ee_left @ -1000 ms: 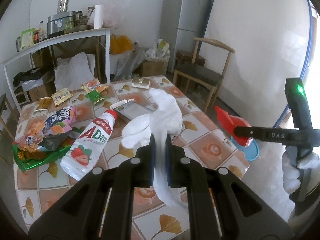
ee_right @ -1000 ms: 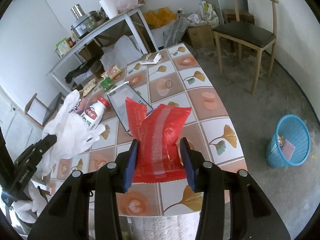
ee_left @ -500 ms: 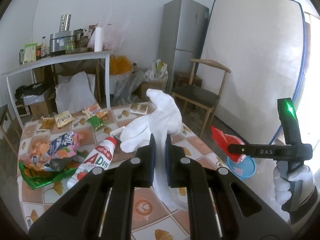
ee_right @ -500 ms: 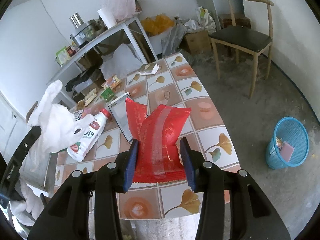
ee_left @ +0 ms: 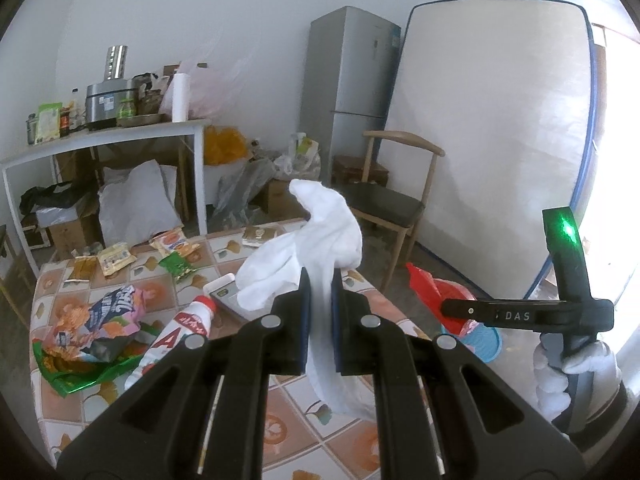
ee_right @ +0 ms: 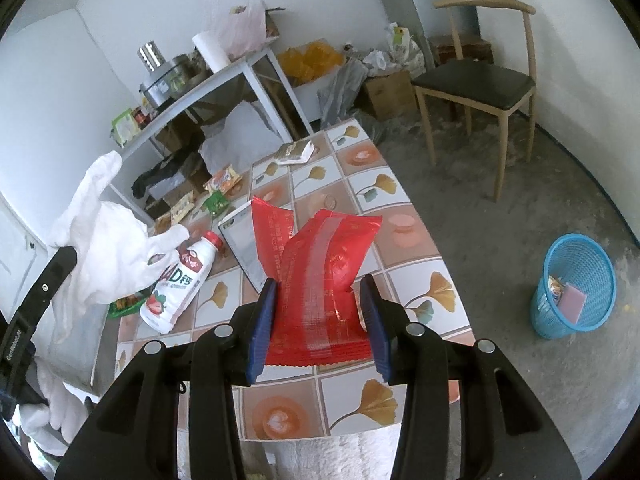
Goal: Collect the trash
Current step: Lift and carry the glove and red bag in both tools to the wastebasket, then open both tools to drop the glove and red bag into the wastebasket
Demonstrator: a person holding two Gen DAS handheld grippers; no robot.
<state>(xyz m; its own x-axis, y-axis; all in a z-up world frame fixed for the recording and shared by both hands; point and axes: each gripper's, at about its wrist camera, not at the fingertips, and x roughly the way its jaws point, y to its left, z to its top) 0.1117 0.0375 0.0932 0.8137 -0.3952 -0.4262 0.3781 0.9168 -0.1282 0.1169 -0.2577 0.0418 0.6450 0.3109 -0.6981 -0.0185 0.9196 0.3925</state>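
Note:
My left gripper (ee_left: 320, 276) is shut on a white glove (ee_left: 320, 236), which hangs crumpled above the tiled table (ee_left: 288, 408). In the right wrist view the same glove (ee_right: 108, 248) is held up at the left. The right gripper (ee_right: 318, 282) is shut on a red snack wrapper (ee_right: 320, 272) above the table's near edge (ee_right: 352, 400). From the left wrist view that wrapper (ee_left: 424, 288) sticks out of the right gripper (ee_left: 446, 306), held by a white-gloved hand (ee_left: 560, 372). A blue mesh trash basket (ee_right: 576, 284) with some litter stands on the floor to the right.
On the table lie a strawberry milk bottle (ee_right: 180, 280), a flat grey tray (ee_right: 244, 240), and several snack wrappers (ee_left: 96, 320). A wooden chair (ee_right: 476, 80) stands beyond the table. A white shelf (ee_left: 104, 144), boxes, bags and a fridge (ee_left: 348, 92) line the back wall.
Both grippers have risen with their loads. The left wrist view has tilted up, so the table sits lower in it. In the right wrist view the glove has climbed higher at the left.

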